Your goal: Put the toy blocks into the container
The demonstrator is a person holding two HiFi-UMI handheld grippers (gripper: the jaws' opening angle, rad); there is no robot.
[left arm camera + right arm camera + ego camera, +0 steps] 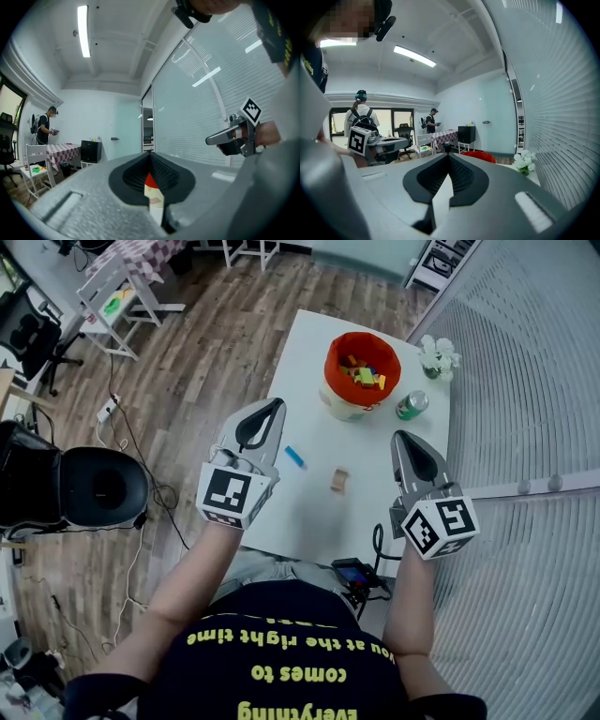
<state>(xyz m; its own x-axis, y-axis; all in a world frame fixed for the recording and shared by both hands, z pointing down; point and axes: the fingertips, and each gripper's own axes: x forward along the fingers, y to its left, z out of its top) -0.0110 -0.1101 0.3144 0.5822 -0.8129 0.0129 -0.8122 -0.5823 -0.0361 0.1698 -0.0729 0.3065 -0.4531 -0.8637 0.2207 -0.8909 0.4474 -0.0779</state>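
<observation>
Blue block (295, 457), tan block (339, 481): two loose

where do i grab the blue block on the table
Probably best to take the blue block at its middle, across the narrow width, coming from above. It lies flat and slanted on the table, so turn the tongs crosswise to its length. The left tongs are nearest but shut, so open first.

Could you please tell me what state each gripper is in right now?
Left gripper: closed, holding nothing.
Right gripper: closed, holding nothing.
</observation>
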